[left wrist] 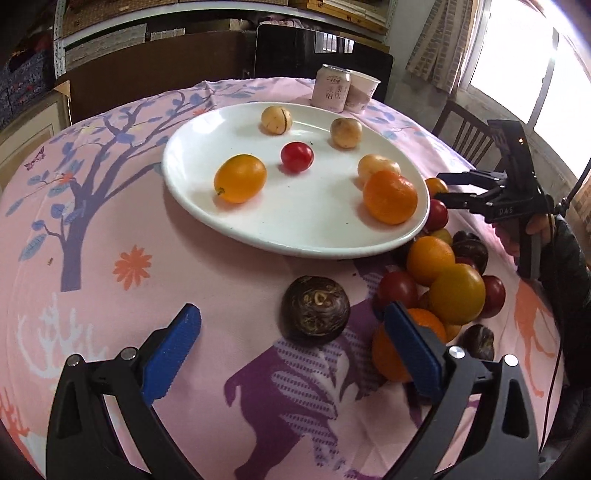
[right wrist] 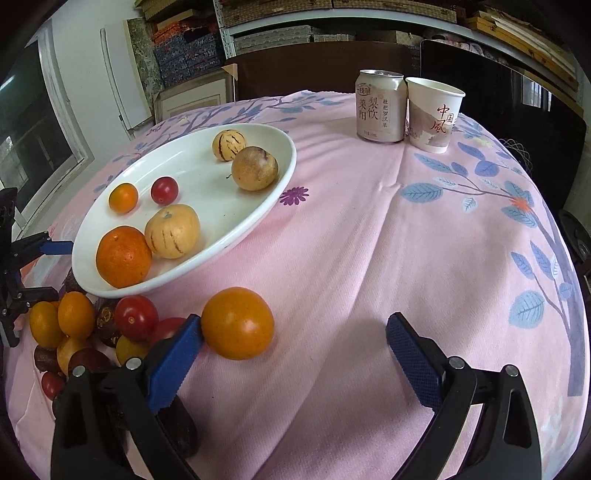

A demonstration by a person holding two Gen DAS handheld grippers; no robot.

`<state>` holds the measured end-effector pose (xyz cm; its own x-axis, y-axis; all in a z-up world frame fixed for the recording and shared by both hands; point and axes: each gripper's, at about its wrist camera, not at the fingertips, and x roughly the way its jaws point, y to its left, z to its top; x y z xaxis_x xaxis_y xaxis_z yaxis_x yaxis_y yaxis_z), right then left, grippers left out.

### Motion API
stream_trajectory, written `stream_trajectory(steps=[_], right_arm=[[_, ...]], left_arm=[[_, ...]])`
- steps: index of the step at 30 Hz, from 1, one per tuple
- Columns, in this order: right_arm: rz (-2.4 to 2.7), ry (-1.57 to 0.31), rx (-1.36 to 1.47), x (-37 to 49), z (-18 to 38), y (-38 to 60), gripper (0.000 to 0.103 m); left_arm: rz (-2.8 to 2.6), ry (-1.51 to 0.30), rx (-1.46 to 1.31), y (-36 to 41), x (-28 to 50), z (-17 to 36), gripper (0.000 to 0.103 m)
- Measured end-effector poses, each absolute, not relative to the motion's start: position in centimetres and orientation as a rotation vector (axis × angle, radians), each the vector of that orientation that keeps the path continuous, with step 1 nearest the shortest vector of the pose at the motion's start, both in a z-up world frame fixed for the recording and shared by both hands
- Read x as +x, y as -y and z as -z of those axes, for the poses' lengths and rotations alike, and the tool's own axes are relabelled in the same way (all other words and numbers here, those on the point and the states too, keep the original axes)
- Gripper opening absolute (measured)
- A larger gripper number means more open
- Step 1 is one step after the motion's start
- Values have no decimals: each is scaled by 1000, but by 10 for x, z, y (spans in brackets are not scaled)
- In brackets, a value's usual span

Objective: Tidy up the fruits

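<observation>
Left gripper (left wrist: 291, 325) jaws wide around a dark brown fruit (left wrist: 315, 311) on the tablecloth (left wrist: 110, 221), right gripper (right wrist: 293, 334) wide beside an orange tomato (right wrist: 237, 323), fruit pile (left wrist: 447, 280) at plate (left wrist: 295, 236) edge, right view alone shows striped melons (right wrist: 172, 231), can (right wrist: 380, 107) and cup (right wrist: 433, 114) at far edge.

A room in someone's home

The surface (right wrist: 369, 236) wears a pink cloth with trees and deer. A drink can (right wrist: 380, 107) and a paper cup (right wrist: 434, 114) stand on it. Shelves (right wrist: 332, 22) stacked with boxes, a wooden chair (left wrist: 469, 133) and a curtained window (left wrist: 517, 66) are around it.
</observation>
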<state>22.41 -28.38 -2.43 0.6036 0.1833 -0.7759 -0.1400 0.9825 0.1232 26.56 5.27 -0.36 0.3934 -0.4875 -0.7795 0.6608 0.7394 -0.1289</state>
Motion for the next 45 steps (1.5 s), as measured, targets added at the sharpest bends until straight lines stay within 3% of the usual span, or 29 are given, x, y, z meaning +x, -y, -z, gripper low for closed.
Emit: stream_trajectory(steps=[9,15,21,26,30,33,37,38,41,42,43,45], right_arm=[[-194,-906,63,220,24,285,99],[-190,-909,63,219,24,285,99],[-193,-911,64,219,24,286,99],[-187,-909,68,219,25,285,100],[-189,-910,67,219,25,285,100],[-185,-912,61,217,24,285,100],[-194,-855,81,215,17,287,99],[-189,-828,85,215,15,288,99],[-228,-846,86,217,16,282,97],[-233,-868,84,219,19,279,87],[-231,-863,103,219,19,279,82],[-270,-857,142,218,17,278,56]], left_arm=[[454,-670,415,-22,220,-7,98],[444,-873,249,-57,239,-5,99],[586,-895,243,-81,240,9,99],[733,-749,428,-60,239,1,99],[895,-788,387,-50,260,4,98],[1002,-916,282,-47,286,16,99],[1020,-908,353,-34,283,16,99],[1014,-877,337,-33,277,15,96],[1027,-769,375,-24,243,4,61],[1032,-712,424,-18,227,-1,49],[1008,-658,477,-13,214,-4,47],[970,-623,510,-5,197,-6,34]])
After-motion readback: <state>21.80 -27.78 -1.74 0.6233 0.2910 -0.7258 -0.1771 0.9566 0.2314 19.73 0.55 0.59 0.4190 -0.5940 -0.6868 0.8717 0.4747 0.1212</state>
